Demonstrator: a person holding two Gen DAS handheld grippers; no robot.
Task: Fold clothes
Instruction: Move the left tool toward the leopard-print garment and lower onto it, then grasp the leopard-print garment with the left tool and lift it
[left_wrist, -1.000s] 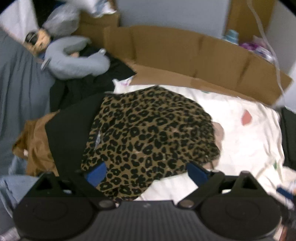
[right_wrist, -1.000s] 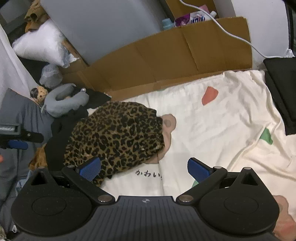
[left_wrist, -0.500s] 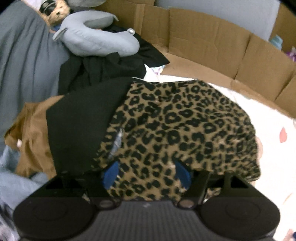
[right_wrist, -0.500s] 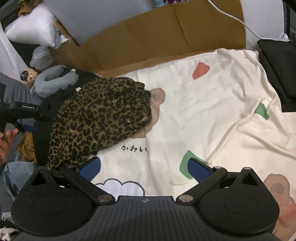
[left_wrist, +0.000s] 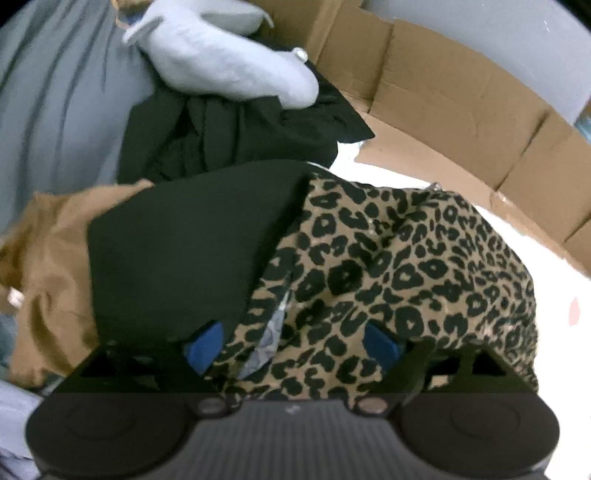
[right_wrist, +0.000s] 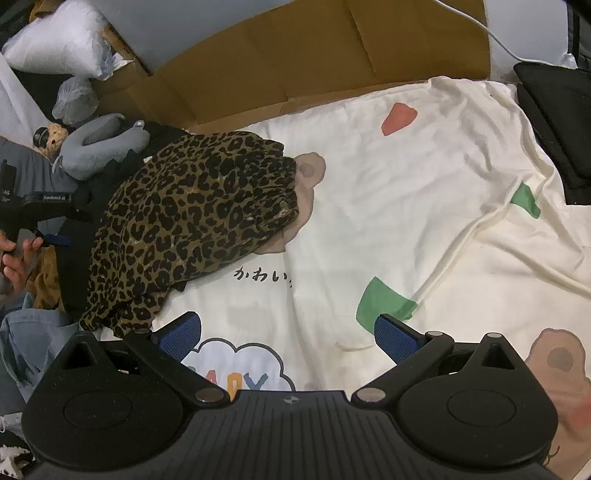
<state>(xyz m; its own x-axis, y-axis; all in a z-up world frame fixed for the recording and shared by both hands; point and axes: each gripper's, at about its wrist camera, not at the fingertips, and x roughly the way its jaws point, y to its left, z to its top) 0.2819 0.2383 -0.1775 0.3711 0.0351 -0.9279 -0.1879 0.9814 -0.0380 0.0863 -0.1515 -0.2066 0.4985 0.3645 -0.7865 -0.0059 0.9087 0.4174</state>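
Note:
A leopard-print garment (left_wrist: 388, 273) lies crumpled on a cream printed sheet (right_wrist: 406, 184), partly over a black garment (left_wrist: 184, 258) and a brown one (left_wrist: 48, 258). My left gripper (left_wrist: 291, 347) points steeply down at the leopard garment's near-left edge. Its jaws are opening, with a fold of leopard cloth lying between the blue pads. In the right wrist view the leopard garment (right_wrist: 192, 218) sits at the left, and a hand (right_wrist: 14, 254) holds the left gripper beside it. My right gripper (right_wrist: 288, 336) hovers open over the bare sheet with nothing between its fingers.
A grey neck pillow (left_wrist: 229, 62) and more black cloth lie behind the pile. Cardboard (right_wrist: 295, 62) lines the far edge of the sheet. A black bag (right_wrist: 554, 122) sits at the far right, and pale blue denim (right_wrist: 33, 339) lies at the near left.
The left gripper has come down and in over the clothes pile onto the leopard garment; its jaws narrowed, then widened again. The right gripper has sunk slightly toward the sheet.

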